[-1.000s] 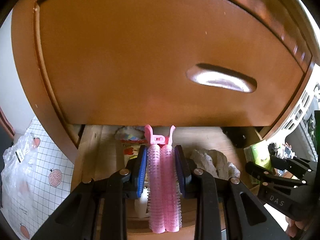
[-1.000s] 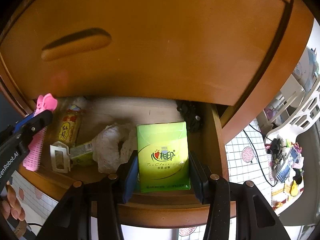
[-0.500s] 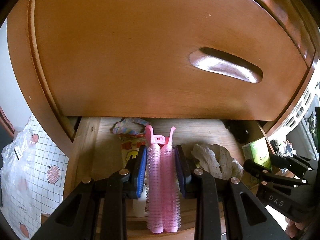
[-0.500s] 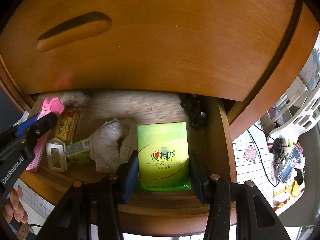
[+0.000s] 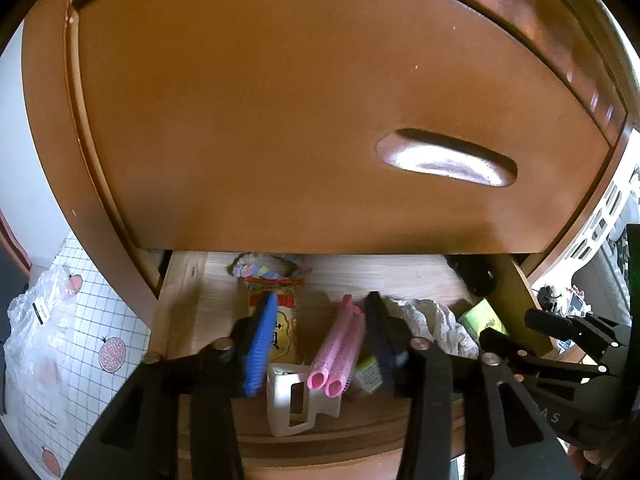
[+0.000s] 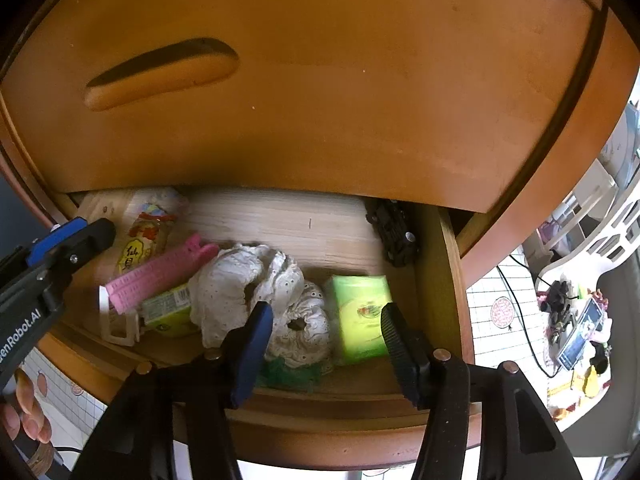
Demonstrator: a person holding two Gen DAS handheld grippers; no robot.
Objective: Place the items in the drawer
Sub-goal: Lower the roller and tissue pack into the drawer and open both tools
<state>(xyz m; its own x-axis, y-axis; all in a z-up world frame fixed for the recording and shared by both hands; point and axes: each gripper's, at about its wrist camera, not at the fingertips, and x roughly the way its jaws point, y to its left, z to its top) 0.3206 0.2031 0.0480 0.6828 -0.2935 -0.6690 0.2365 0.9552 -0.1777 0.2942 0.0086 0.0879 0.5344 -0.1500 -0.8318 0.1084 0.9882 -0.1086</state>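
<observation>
— Inside the drawer [image 6: 448, 280], on the left half: pink clip [image 6: 160, 276], lying across a small green box [image 6: 168, 308] and a white holder [image 5: 296, 400].

— Long axis?

— Runs slantwise, from front-left to back-right. Forked end points toward the back, round tube ends toward the front edge. Tilts a little, front end propped on the holder.

— Left gripper [image 5: 320, 344]?

— Spread wide, grasping nothing. Straddles the clip in the left wrist view, blue pad [image 5: 260, 344] well off one side, dark pad close beside the other; cannot tell whether touching. Hovers at the front edge of the drawer.

— And the green pack [image 6: 360, 312]?

— Lies flat in the front-right corner, just beside the right wall. Long axis front to back, printed face up, print blurred.

— Right gripper [image 6: 326, 340]?

— Also splayed open, holding nothing. Hangs over the front edge, with the pack and part of a white cloth [image 6: 240, 288] seen between the fingers, neither pad on the pack.

— Anything else in there?

— Crumpled white cloth in the middle, between clip and pack, touching both the box and the pack. Snack packet [image 6: 140, 240] behind the clip, lengthwise toward the back. Black toy car [image 6: 394, 236] in the back-right corner, partly under the upper front [image 6: 320, 80].

— Person?

— Only fingertips [image 6: 28, 416] at the lower left edge, behind the left gripper.
</observation>
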